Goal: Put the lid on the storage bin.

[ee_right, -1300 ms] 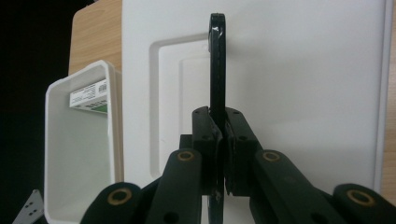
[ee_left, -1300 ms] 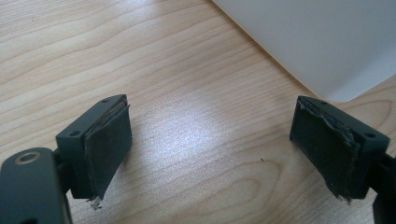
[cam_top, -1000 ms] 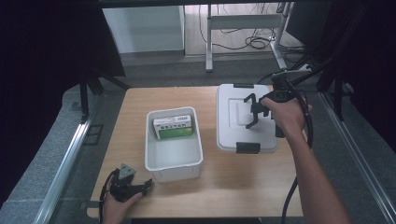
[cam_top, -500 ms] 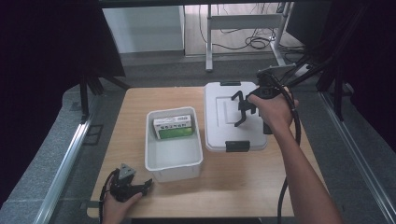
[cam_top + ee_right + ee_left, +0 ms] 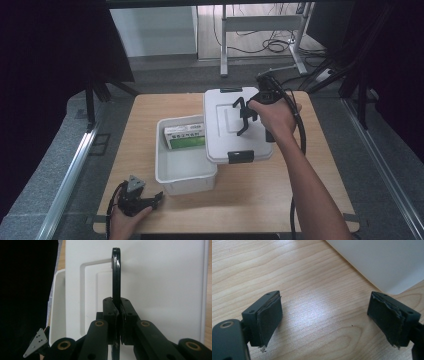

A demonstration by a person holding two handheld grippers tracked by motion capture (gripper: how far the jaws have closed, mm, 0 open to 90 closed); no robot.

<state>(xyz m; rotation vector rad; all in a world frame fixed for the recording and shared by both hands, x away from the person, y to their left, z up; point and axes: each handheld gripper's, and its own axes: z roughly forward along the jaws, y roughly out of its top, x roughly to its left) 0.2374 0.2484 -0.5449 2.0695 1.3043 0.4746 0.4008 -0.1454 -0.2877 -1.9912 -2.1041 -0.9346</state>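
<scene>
Table: a pale wooden table (image 5: 280, 195) is set between dark curtains, with grey floor and a metal desk frame beyond it.
Left gripper: near the front edge, the left gripper (image 5: 150, 201) is rested on the wood just beside the bin's front corner; in the left gripper view its jaws are spread wide, with bare wood between the pads (image 5: 270, 318) and nothing held.
Bin: the white bin (image 5: 182, 172) is stood left of centre, its top partly open to view, and a green-and-white box (image 5: 186, 136) is seen inside against the far wall.
Lid: the white lid (image 5: 222, 125) is now carried over the bin's right rim, where half a second ago it was clear of the bin to the right; the black latch (image 5: 241, 156) is turned toward the person.
Right gripper: the right gripper (image 5: 243, 117) is clamped tight on the lid's black handle (image 5: 116, 275), pads pressed to either side of it in the right gripper view.
Change: the lid has been shifted leftward across both earlier frames, while the left gripper has stayed put.
Meaning: the closing of the bin is judged to be under way; the lid must yet be centred over the bin and lowered squarely before any latching.
</scene>
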